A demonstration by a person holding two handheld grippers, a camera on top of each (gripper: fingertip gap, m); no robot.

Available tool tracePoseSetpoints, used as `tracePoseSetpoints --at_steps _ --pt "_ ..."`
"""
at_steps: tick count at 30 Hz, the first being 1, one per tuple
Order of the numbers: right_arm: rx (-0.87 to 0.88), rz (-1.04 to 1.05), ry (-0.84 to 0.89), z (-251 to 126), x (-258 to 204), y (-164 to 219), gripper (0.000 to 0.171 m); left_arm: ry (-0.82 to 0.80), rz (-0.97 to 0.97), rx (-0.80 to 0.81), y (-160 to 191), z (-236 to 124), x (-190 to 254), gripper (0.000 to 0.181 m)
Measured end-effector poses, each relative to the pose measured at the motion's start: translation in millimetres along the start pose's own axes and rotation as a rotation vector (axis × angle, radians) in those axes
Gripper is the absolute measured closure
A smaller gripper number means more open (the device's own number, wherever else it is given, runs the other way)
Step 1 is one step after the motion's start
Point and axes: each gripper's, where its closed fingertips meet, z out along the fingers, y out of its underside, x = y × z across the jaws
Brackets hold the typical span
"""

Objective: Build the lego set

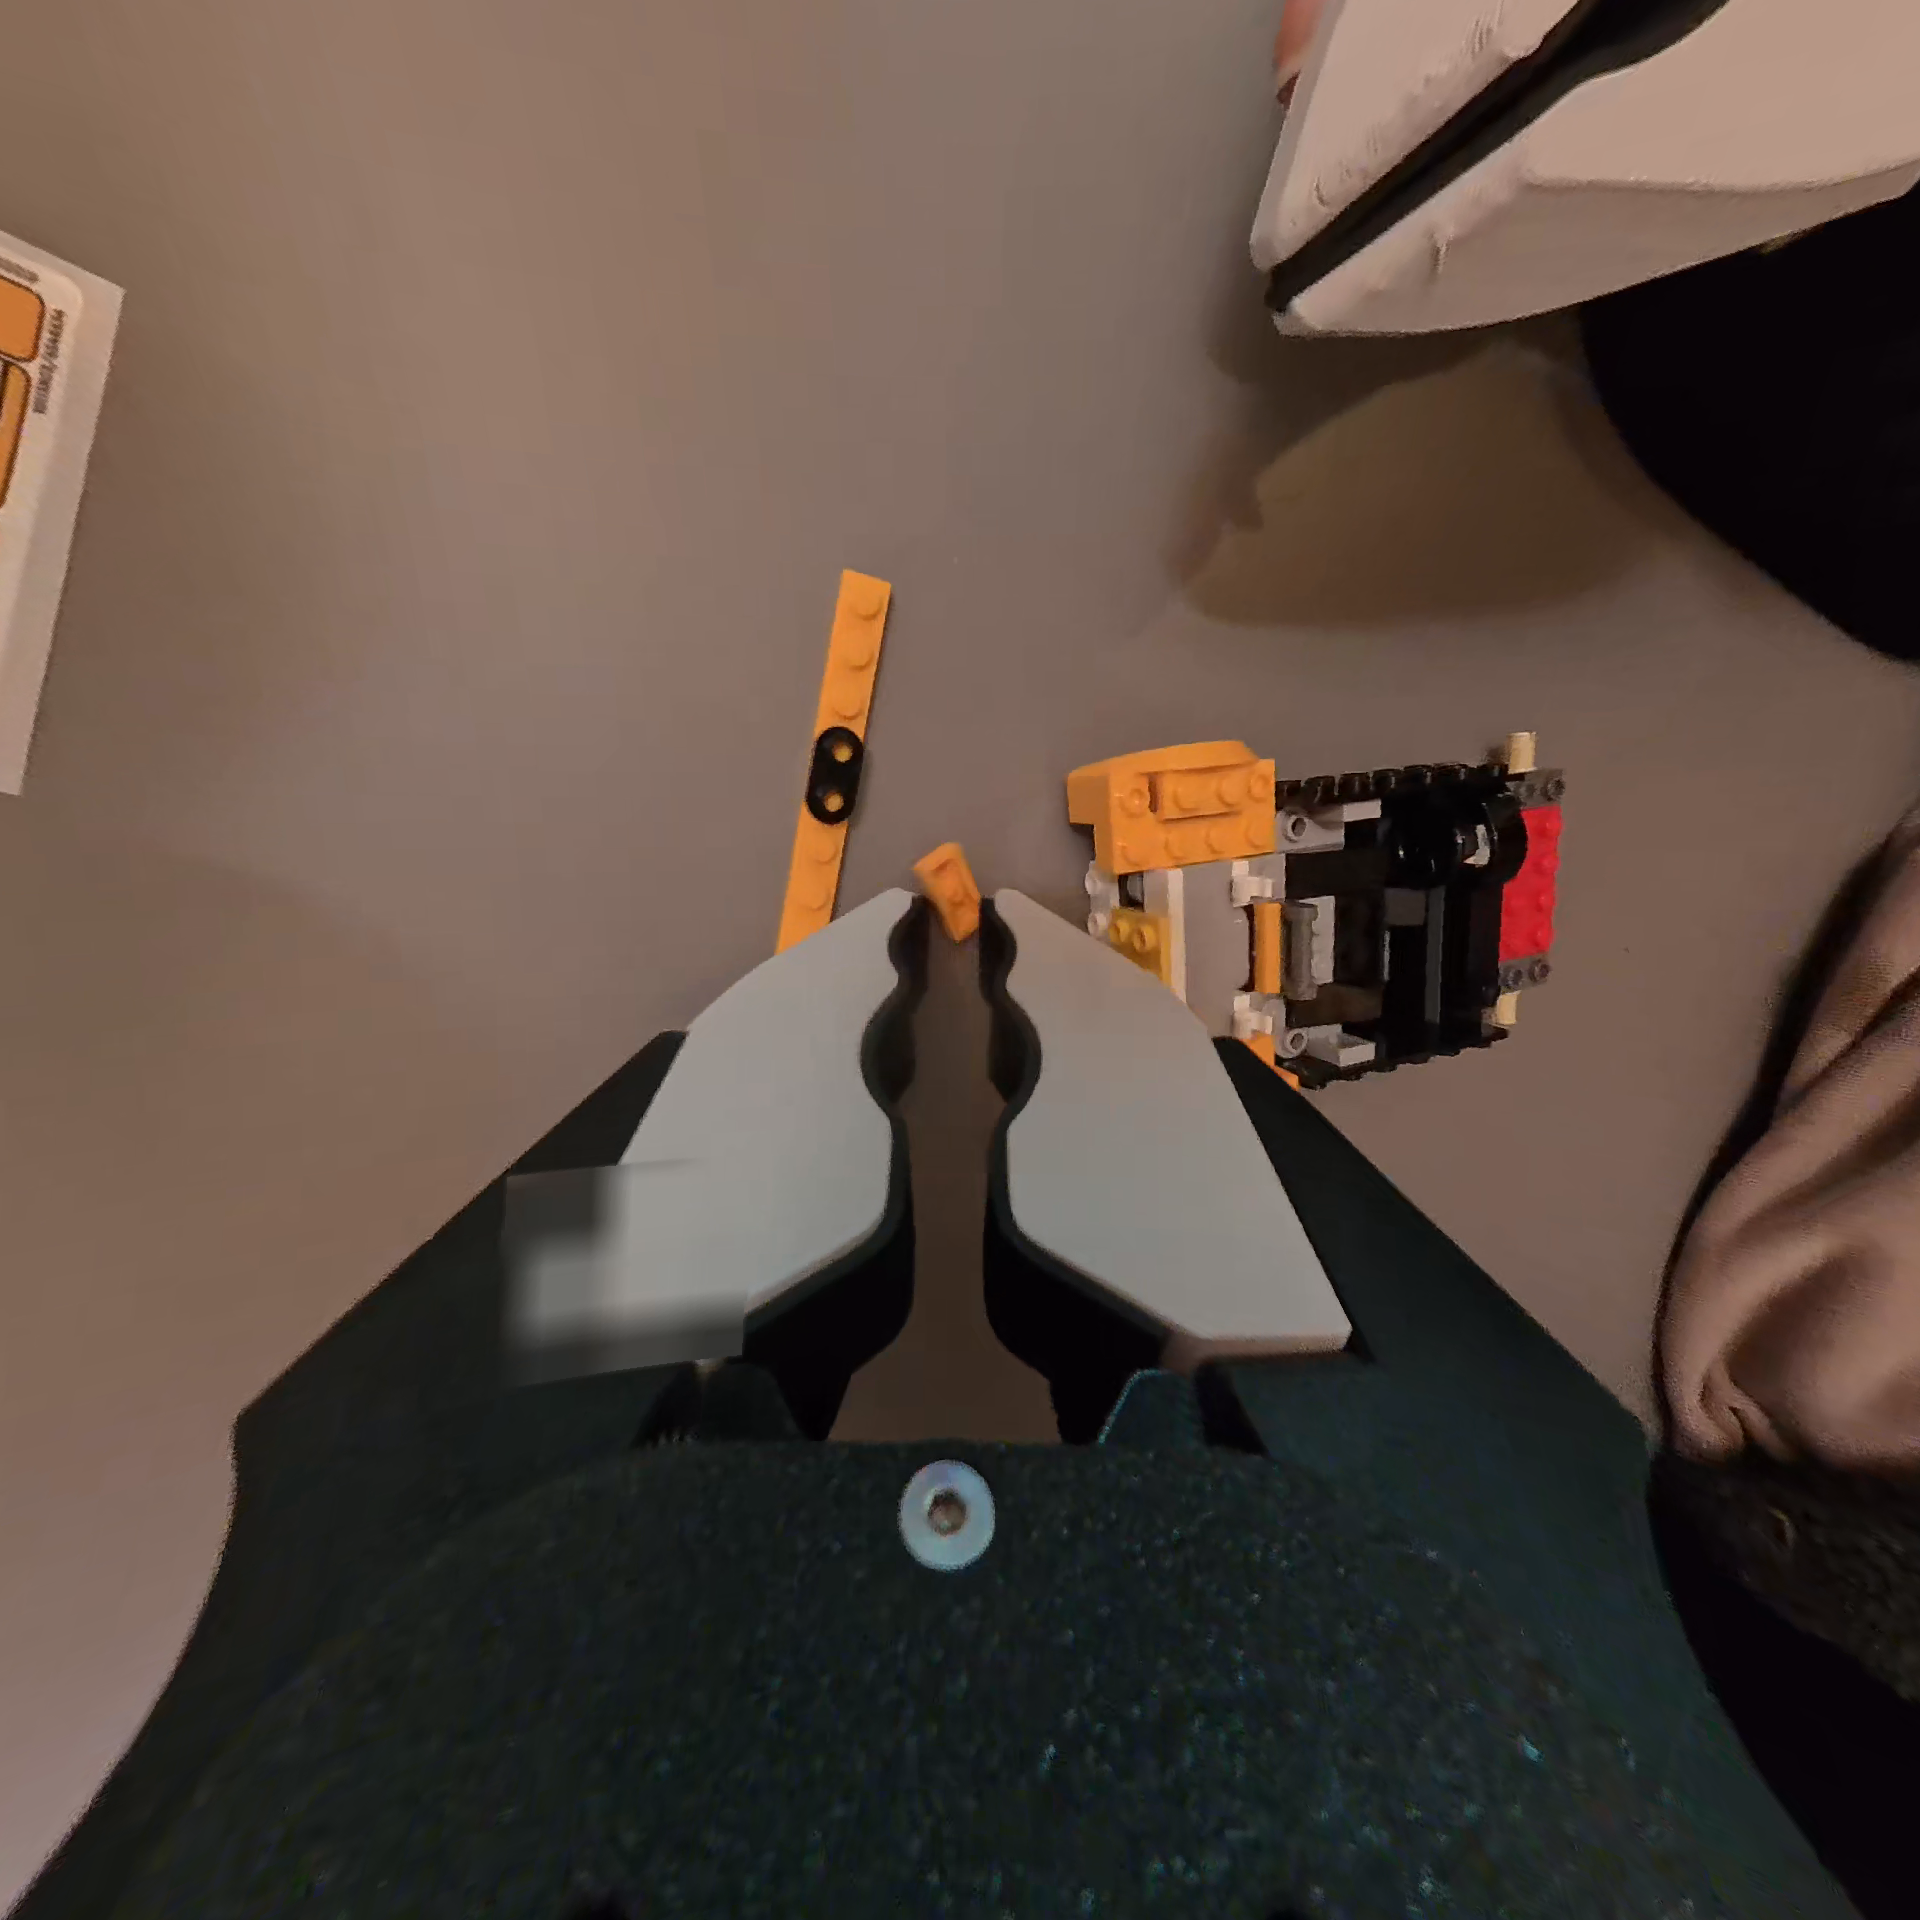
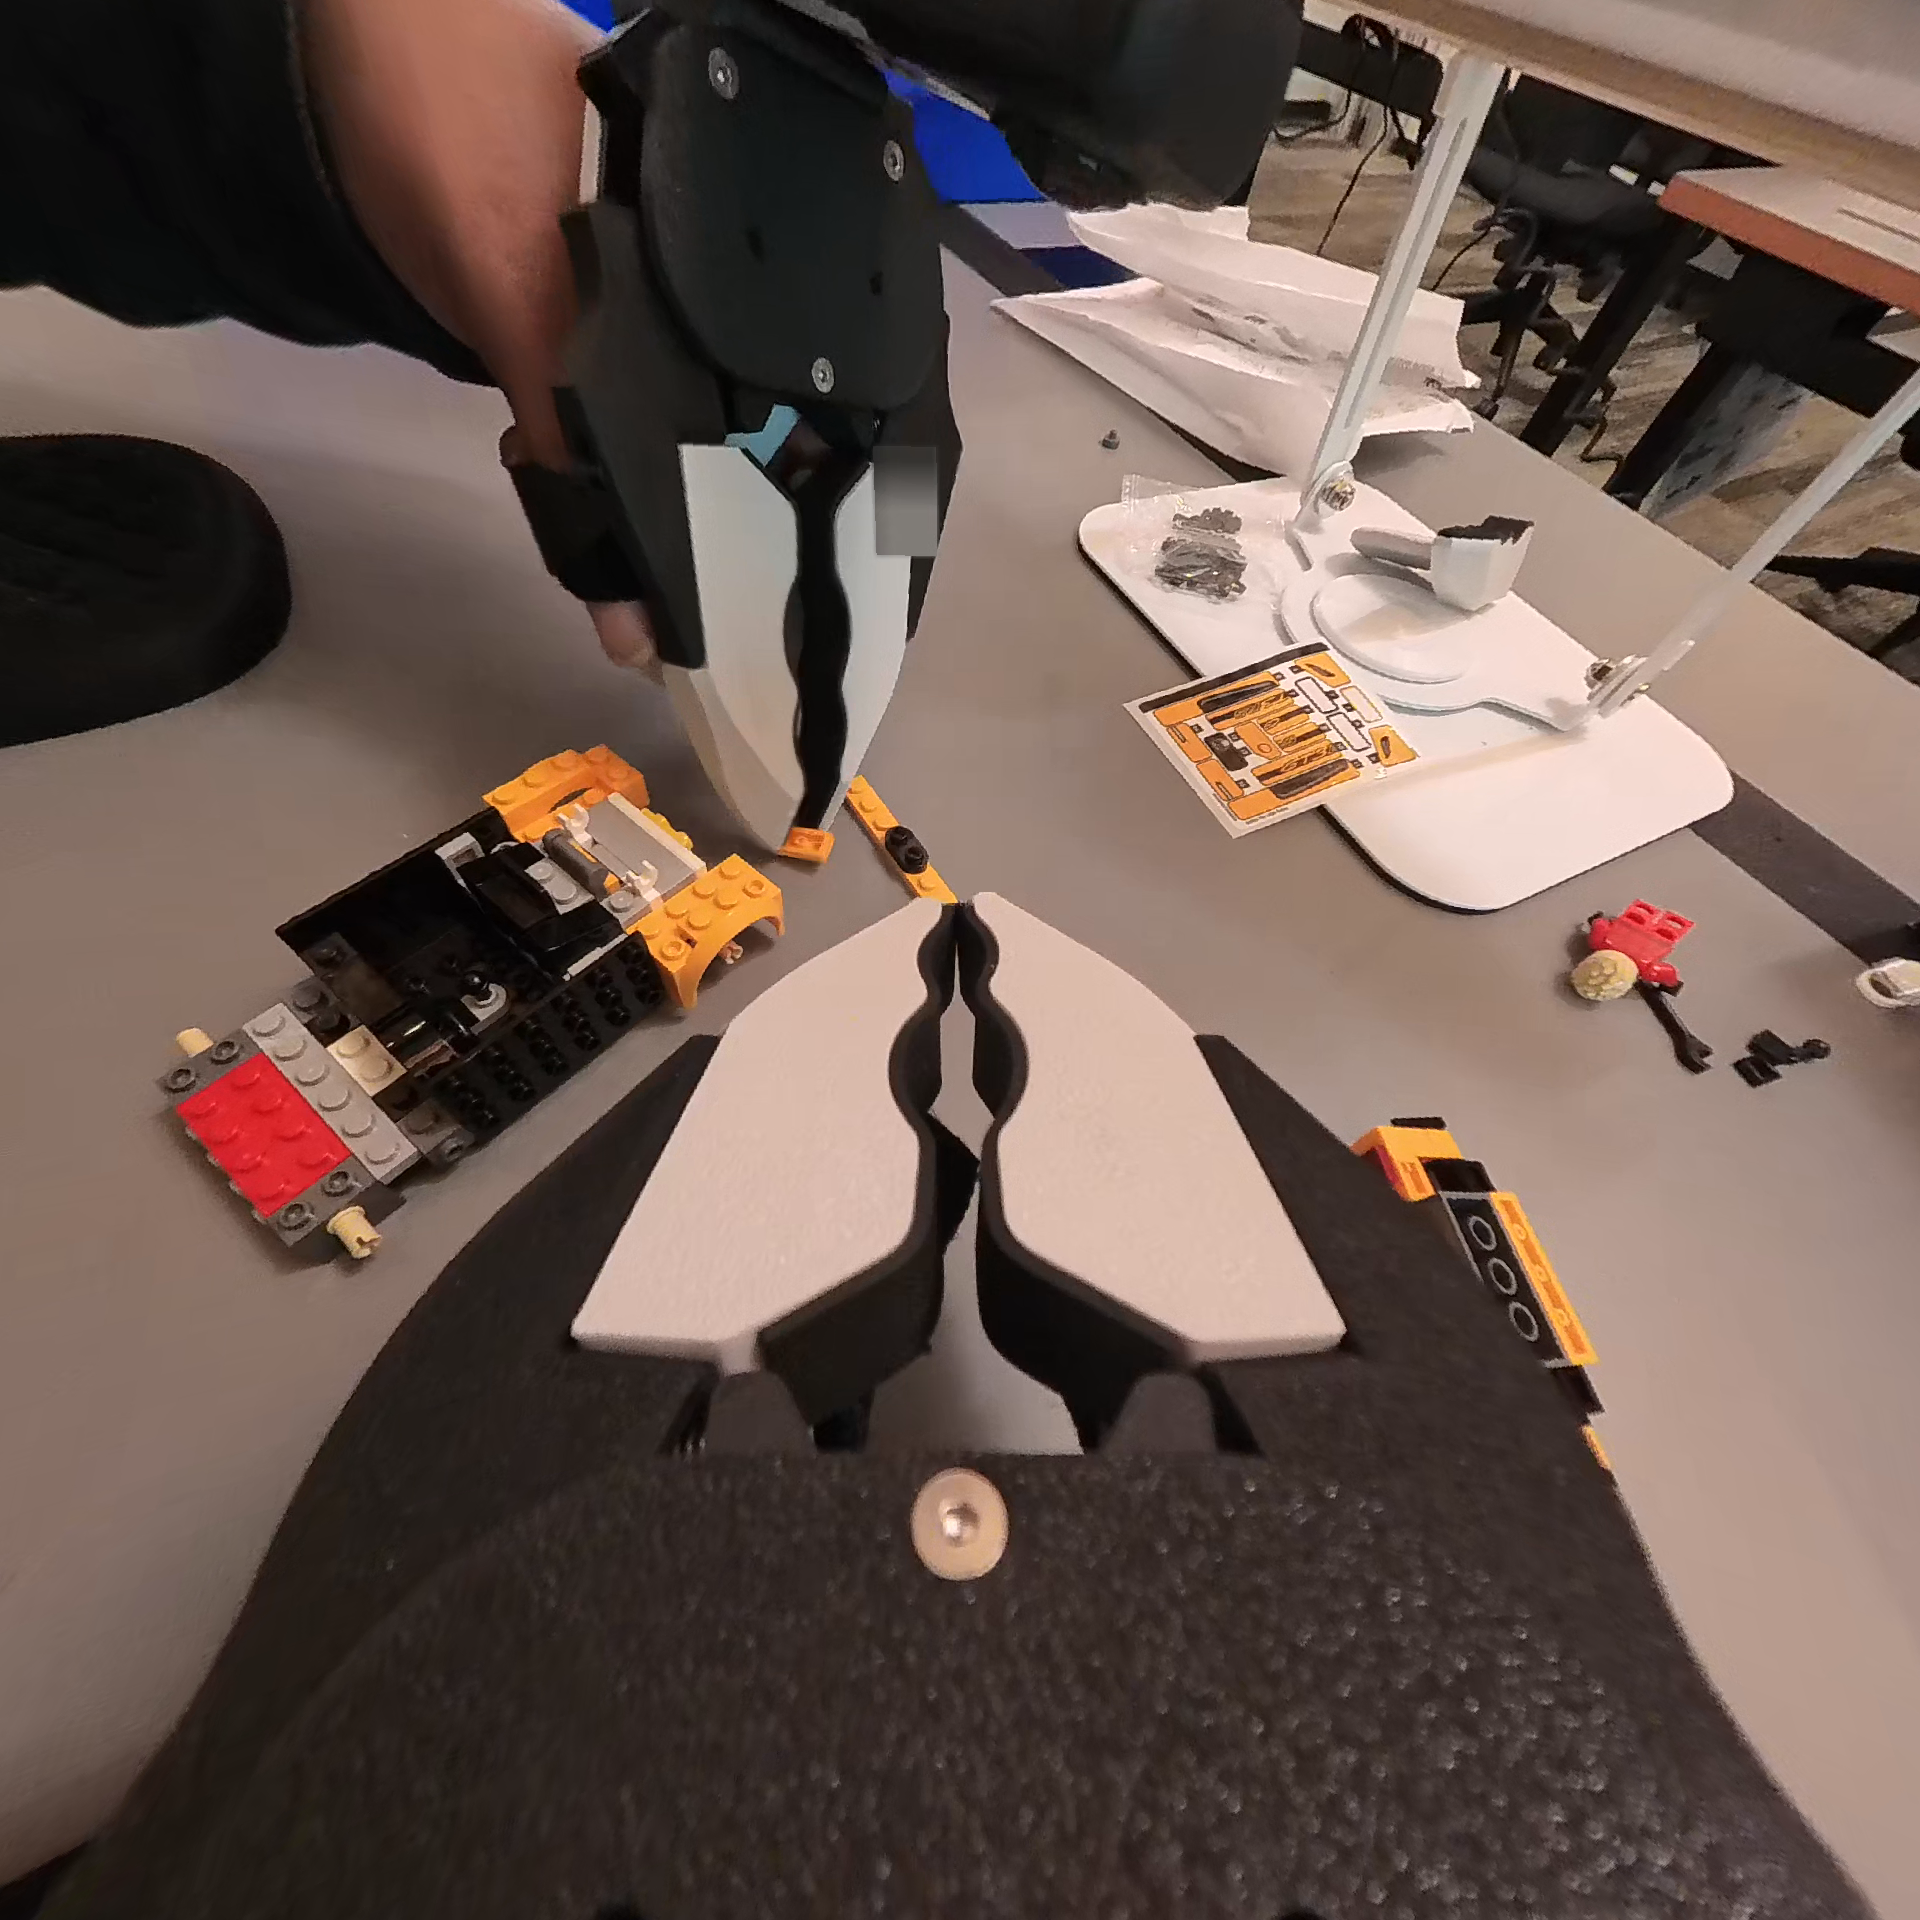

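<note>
Grey counter [image 2: 1195,997] carries everything. Biggest on it: white lamp base [image 2: 1558,821] toward the far right edge, w/ a sticker sheet [image 2: 1273,743] lying partly on its near rim and a small bag of black parts [image 2: 1200,551] on top.

Next, the part-built car [image 2: 457,977] at the left side of the counter: black chassis, red plate at the rear end, orange arches at the front. A second orange-and-black sub-assembly [image 2: 1496,1257] sits near the right side, half hidden behind the right gripper body.

Left gripper [image 1: 951,909] comes down steeply just beside the car's front; its fingertips are nipping a small orange plate [image 1: 948,891], which looks tilted, prob. w/ one edge on the counter – hard to confirm. Right gripper [image 2: 956,914] hovers nearer the front edge, tips pressed together, nothing in them.

Long orange plate [image 1: 840,748] w/ a black 2-hole piece [image 1: 833,774] on it lies just beside the small plate. Small red/black bits [image 2: 1636,961] lie far right.

Risks, as I judge it: grip is only at the very tips on a tiny tilted piece, so it could pivot or pop out on lift. Long plate is close; a sideways move could knock it. Pressing onto the car w/o bracing could slide the chassis.
</note>
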Motion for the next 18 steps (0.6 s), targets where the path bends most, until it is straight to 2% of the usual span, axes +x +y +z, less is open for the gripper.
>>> tracePoseSetpoints --at_steps 9,18 --pt "-0.004 -0.003 -0.009 0.5 -2.0 0.7 0.171 -0.119 0.116 0.114 -4.3 -2.7 4.0 0.178" --pt "0.01 0.02 -0.049 1.4 -7.9 -2.9 0.17 -0.362 0.258 0.173 -13.5 -22.6 7.6 0.178"
